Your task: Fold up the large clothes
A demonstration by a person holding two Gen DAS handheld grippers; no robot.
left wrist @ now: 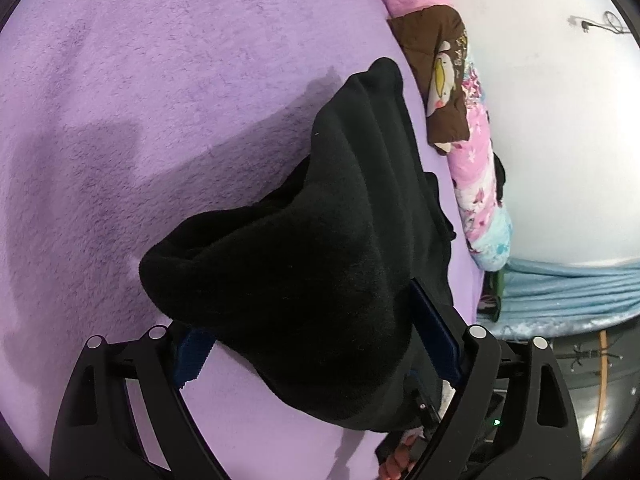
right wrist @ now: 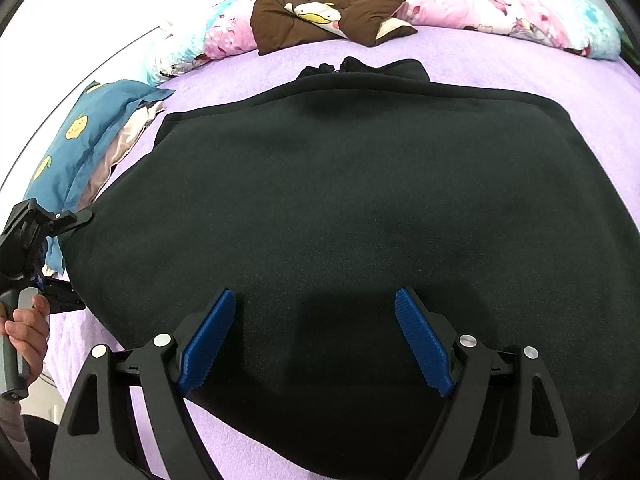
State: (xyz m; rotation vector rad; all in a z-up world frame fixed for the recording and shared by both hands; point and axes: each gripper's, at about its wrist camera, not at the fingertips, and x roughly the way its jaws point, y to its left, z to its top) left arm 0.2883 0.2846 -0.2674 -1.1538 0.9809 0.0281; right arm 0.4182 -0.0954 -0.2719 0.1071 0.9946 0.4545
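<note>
A large black fleece garment [right wrist: 340,200] lies spread flat on the purple blanket [right wrist: 520,64]. My right gripper [right wrist: 316,340] hovers over its near edge, blue pads wide apart and pinching nothing. In the left wrist view a bunched corner of the same garment [left wrist: 304,272] bulges up between the wide jaws of my left gripper [left wrist: 308,320]. The cloth drapes over the left pad [left wrist: 192,356], and the pads do not squeeze it. In the right wrist view the left gripper [right wrist: 80,260] sits at the garment's left edge, held by a hand [right wrist: 24,332].
A rolled pink floral quilt [right wrist: 500,8] and a brown quilted piece with a duck print [right wrist: 320,16] line the far side of the bed by a white wall. A blue pillow [right wrist: 80,140] lies at the left. Light blue cloth [left wrist: 560,292] hangs past the bed's edge.
</note>
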